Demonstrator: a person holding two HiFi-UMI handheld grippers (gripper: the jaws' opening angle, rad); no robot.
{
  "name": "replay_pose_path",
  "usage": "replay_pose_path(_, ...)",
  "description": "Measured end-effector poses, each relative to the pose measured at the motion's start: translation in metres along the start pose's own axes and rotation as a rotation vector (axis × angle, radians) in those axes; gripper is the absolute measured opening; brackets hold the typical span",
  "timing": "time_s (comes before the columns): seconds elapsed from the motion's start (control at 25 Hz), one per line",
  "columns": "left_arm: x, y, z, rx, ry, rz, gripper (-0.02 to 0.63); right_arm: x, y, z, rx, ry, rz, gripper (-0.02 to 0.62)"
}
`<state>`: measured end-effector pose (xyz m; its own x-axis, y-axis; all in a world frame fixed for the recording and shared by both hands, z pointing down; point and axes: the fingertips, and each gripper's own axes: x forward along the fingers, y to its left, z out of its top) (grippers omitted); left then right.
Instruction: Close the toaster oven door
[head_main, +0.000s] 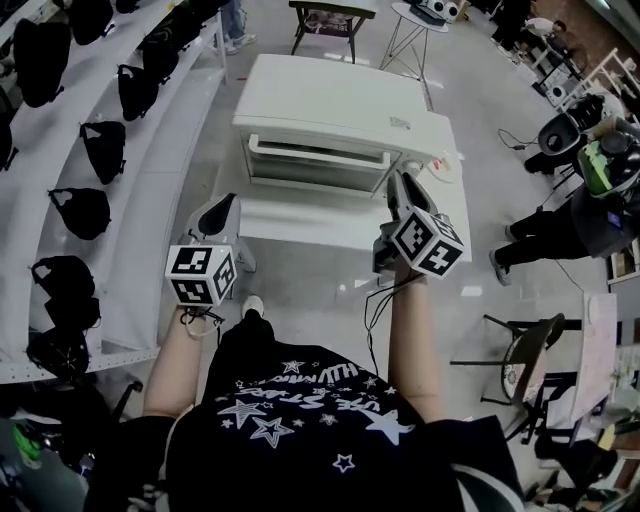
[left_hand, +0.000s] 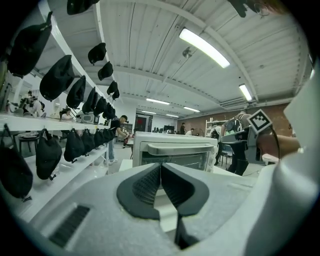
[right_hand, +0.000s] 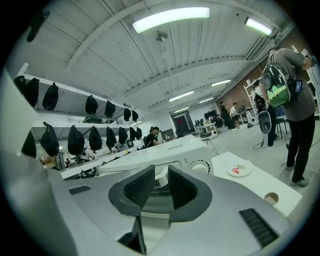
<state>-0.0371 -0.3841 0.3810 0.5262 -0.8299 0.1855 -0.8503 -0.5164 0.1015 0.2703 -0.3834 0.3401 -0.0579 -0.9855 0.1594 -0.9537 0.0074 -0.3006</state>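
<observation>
A white toaster oven (head_main: 330, 105) stands on a white table (head_main: 300, 225). Its door (head_main: 315, 172) stands upright against the front, with the handle bar (head_main: 318, 151) along its top edge. My right gripper (head_main: 397, 182) hovers at the oven's front right corner, just off the handle's right end. Its jaws are slightly apart with nothing between them, and in the right gripper view (right_hand: 161, 176) the oven (right_hand: 172, 152) shows through the gap. My left gripper (head_main: 226, 206) stays low at the table's front left, apart from the oven. The pads (left_hand: 150, 182) of the left gripper meet at the tips.
A small plate (head_main: 447, 168) with something red lies on the table right of the oven. White shelves with several black bags (head_main: 100, 150) run along the left. A person (head_main: 560, 230) stands at the right, a chair (head_main: 525, 350) nearer.
</observation>
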Motion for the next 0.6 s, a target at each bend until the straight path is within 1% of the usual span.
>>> replay_pose_path(0.16, -0.033, -0.022, -0.005, -0.005, -0.011, 0.043, 0.021, -0.031, -0.005, -0.003, 0.003, 0.006, 0.041, 0.083)
replay_pose_path(0.36, -0.078, -0.043, -0.023, -0.032, 0.003, 0.102, 0.021, -0.063, -0.006, -0.025, -0.003, 0.056, 0.096, 0.074)
replay_pose_path(0.6, -0.114, -0.062, -0.054, -0.062, 0.051, 0.101, 0.021, -0.086, -0.003, -0.055, 0.038, 0.081, 0.107, 0.055)
